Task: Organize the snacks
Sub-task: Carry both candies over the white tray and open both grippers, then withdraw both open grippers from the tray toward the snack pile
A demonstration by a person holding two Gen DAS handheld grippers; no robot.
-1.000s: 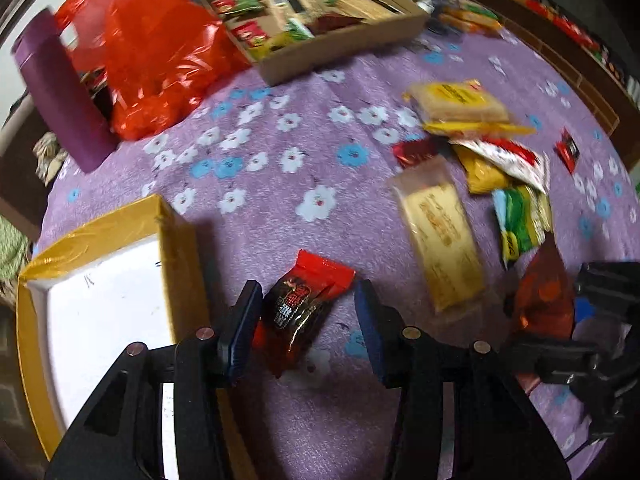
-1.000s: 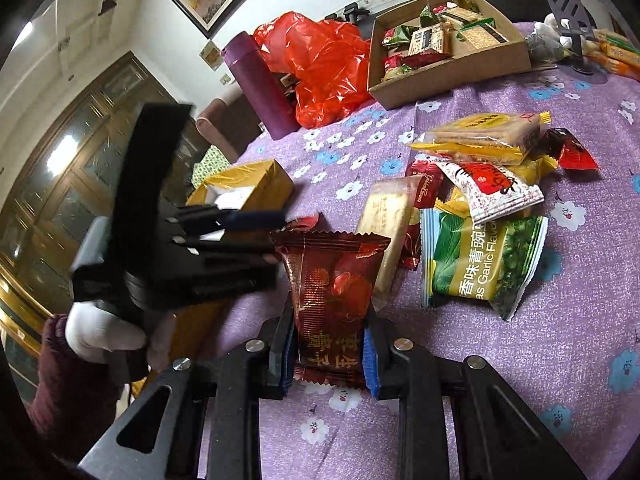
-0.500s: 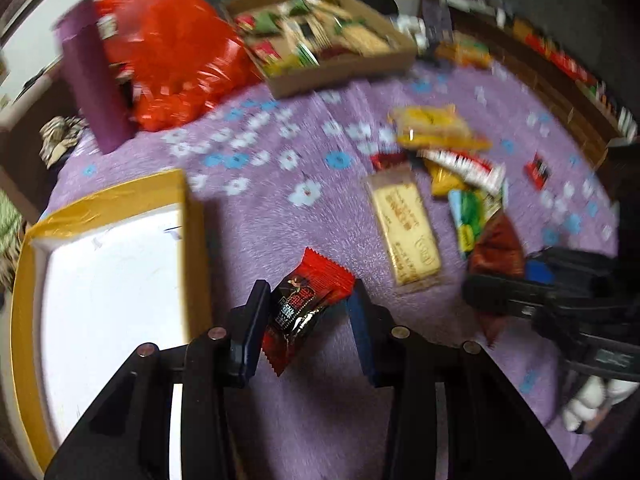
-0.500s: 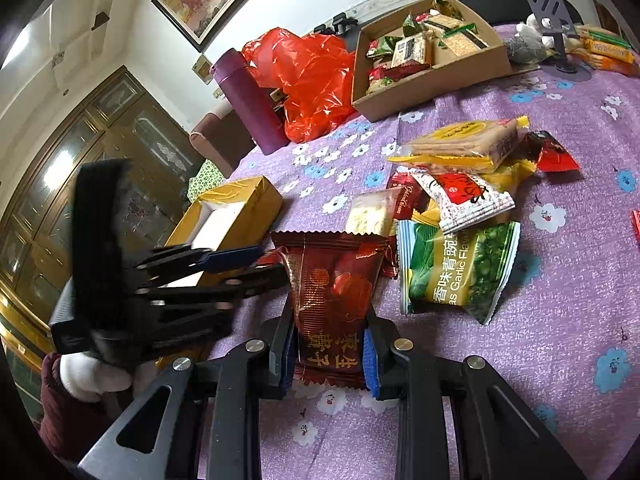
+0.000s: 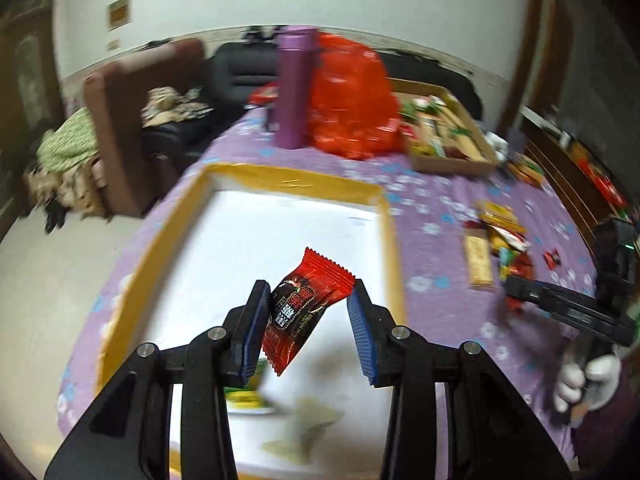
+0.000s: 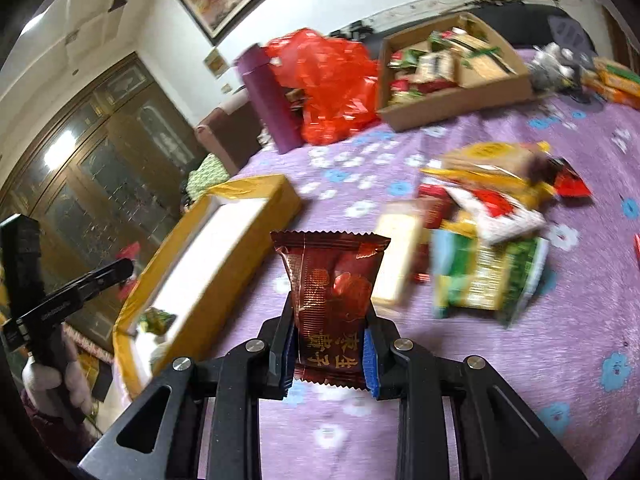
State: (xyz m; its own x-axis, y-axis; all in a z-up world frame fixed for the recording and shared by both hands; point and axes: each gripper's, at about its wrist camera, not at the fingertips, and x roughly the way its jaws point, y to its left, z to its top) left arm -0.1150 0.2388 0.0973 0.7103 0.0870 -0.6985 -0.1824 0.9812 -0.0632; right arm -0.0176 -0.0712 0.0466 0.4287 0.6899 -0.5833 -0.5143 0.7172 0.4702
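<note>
My left gripper (image 5: 308, 308) is shut on a red-and-black snack packet (image 5: 306, 304) and holds it above the white inside of the yellow-rimmed box (image 5: 280, 178). A green packet (image 5: 246, 394) and a pale one lie in that box. My right gripper (image 6: 330, 340) is shut on a dark red snack packet (image 6: 332, 292) above the purple flowered cloth (image 6: 520, 380), to the right of the same box (image 6: 248, 216). A pile of loose snack packets (image 6: 488, 236) lies further right.
A cardboard tray of snacks (image 6: 452, 76), a red plastic bag (image 6: 332, 84) and a purple flask (image 6: 270, 100) stand at the back of the table. A brown chair (image 5: 124, 120) and a black sofa are beyond the table's left edge.
My left gripper lifted the red-and-black packet off the cloth and carried it left over the yellow-rimmed box. My right gripper kept its dark red packet and rose slightly.
</note>
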